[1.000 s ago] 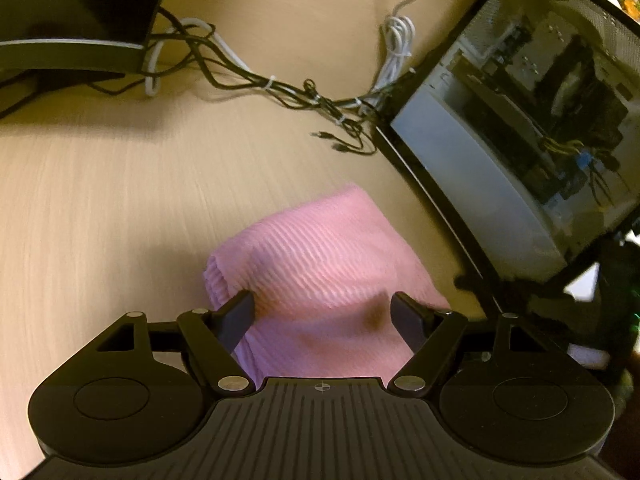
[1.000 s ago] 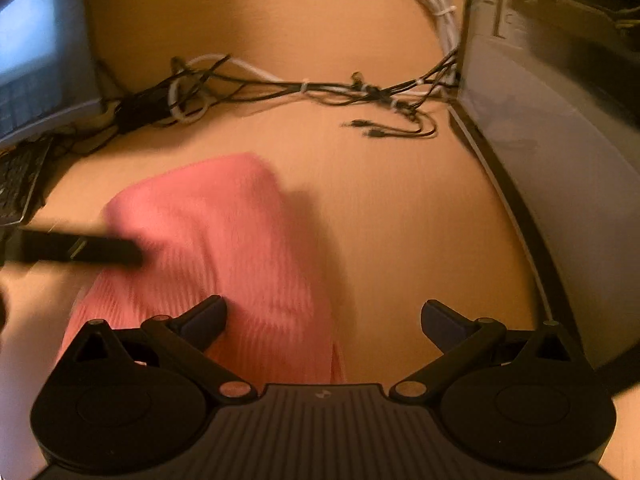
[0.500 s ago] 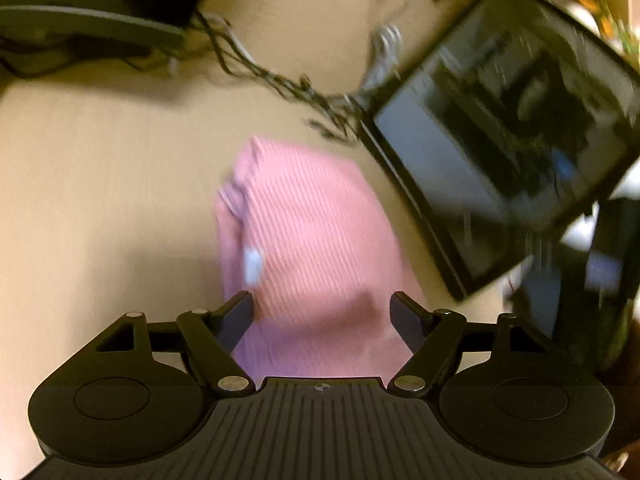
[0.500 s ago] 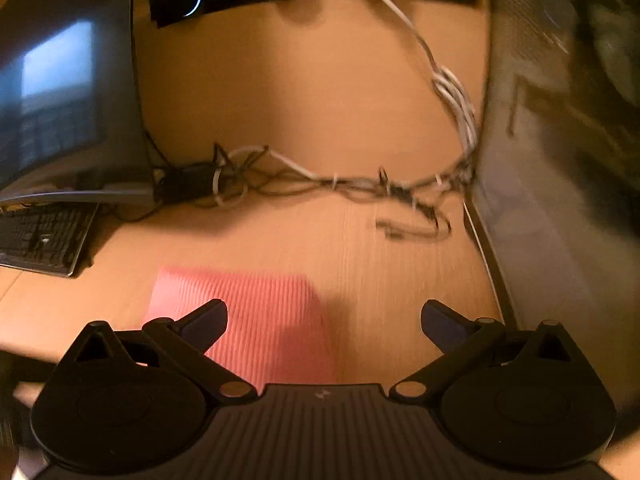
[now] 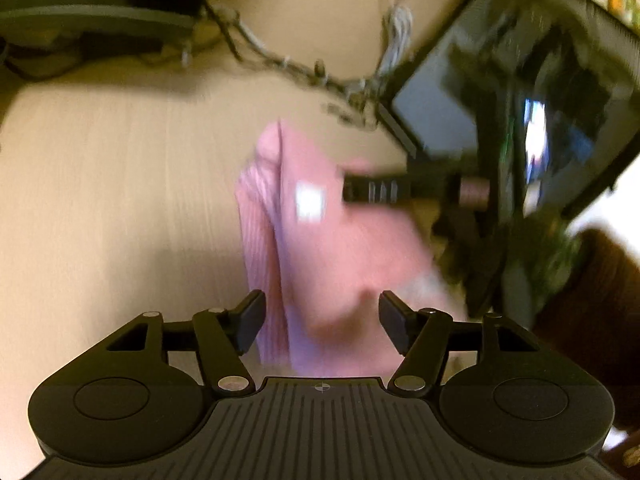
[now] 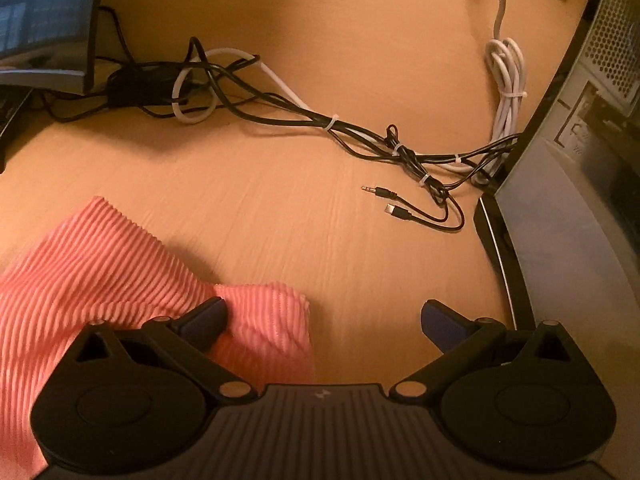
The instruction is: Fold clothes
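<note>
A pink ribbed garment [image 5: 316, 236] lies folded on the wooden desk [image 5: 120, 200], blurred, with a white tag [image 5: 309, 202] showing. My left gripper [image 5: 322, 320] is open just above its near end. My right gripper [image 6: 324, 320] is open; its left finger [image 6: 206, 318] touches the garment's corner [image 6: 264, 320], and the cloth [image 6: 80, 280] spreads to the left. The right gripper shows in the left wrist view [image 5: 384, 190] as a dark blurred bar over the garment's right side.
A glass-sided computer case [image 6: 580, 200] stands at the right, also in the left wrist view [image 5: 520, 100]. A tangle of black and white cables [image 6: 320, 120] with loose plugs [image 6: 388, 200] lies behind. A monitor [image 6: 44, 24] stands at the back left.
The right gripper has come back down to the garment's right corner. The left gripper has pulled back, so more of the garment and its tag show. Both stay open.
</note>
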Available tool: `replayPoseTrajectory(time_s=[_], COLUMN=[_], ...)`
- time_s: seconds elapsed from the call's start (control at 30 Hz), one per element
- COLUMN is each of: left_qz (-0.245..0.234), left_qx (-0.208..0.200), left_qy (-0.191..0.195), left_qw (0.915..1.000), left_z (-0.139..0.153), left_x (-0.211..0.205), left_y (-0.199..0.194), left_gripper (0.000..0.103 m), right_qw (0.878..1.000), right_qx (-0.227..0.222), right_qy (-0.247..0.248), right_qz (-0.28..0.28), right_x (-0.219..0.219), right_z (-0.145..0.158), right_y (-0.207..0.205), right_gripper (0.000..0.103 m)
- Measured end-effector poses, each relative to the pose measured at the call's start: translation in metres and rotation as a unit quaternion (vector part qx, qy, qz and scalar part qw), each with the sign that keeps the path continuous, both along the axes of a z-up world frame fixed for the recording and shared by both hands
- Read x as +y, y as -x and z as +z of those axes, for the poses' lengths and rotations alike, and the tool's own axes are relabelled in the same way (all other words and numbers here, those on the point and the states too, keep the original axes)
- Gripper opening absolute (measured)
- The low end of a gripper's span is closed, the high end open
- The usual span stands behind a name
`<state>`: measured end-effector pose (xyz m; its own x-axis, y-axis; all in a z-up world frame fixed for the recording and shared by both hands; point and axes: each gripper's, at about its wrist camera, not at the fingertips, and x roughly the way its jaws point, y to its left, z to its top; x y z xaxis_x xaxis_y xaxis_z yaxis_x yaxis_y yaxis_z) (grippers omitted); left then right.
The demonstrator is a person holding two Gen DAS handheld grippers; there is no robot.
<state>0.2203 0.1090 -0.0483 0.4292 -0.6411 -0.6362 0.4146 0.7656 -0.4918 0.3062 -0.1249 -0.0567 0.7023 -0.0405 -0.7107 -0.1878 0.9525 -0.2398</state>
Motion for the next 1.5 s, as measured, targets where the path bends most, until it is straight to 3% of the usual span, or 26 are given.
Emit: replayPoseTrajectory(time_s=[0.2,0.37,0.5,0.57,0.67,0.87,1.13,1.2,1.3,1.4,1.5], left_qz=[0.022,-0.003,-0.016,-0.02,-0.029,-0.046,-0.053,-0.054,-0.054,-0.047,-0.022], left_qx=[-0.034,-0.034,-0.003,0.014,0.022,0.01,-0.005,-0.005,-0.008,-0.004,-0.009], left_qy=[0.094,0.112,0.083,0.057,0.039,0.028,0.023,0.026,0.031,0.038,0.037], left_qw=[0.9947,0.9931,0.9964,0.9981,0.9986,0.9985,0.9983,0.9982,0.998,0.9982,0.999], left_z=[0.041,0.042,0.018,0.001,-0.019,-0.024,-0.024,-0.025,-0.027,-0.026,-0.013], left_x=[0.018,-0.015,-0.049,-0.062,-0.07,-0.074,-0.074,-0.073,-0.073,-0.069,-0.054], left_y=[-0.033,-0.073,-0.093,-0.101,-0.104,-0.102,-0.098,-0.099,-0.099,-0.1,-0.088], left_gripper=[0.075,0.075,0.077,0.076,0.076,0.076,0.077,0.077,0.077,0.078,0.082], right_qw=[0.999,0.996,0.98,0.977,0.983,0.982,0.97,0.977,0.988,0.983,0.984], right_qx=[-0.022,-0.044,-0.023,0.007,0.026,0.025,-0.029,-0.007,0.047,0.058,0.053], right_qy=[-0.026,-0.063,-0.138,-0.132,-0.086,-0.096,-0.219,-0.199,-0.134,-0.174,-0.163], right_qz=[-0.002,0.038,0.139,0.164,0.157,0.159,0.102,0.083,0.058,0.032,0.042], right_x=[-0.008,-0.015,-0.005,0.009,0.026,0.025,-0.025,-0.024,-0.012,-0.019,-0.021], right_z=[0.015,0.036,0.044,0.029,-0.003,0.0,0.052,0.038,-0.007,-0.012,-0.01], right_y=[0.023,0.064,0.108,0.118,0.119,0.117,0.126,0.117,0.105,0.102,0.106], right_gripper=[0.103,0.103,0.103,0.103,0.103,0.103,0.103,0.103,0.103,0.103,0.103])
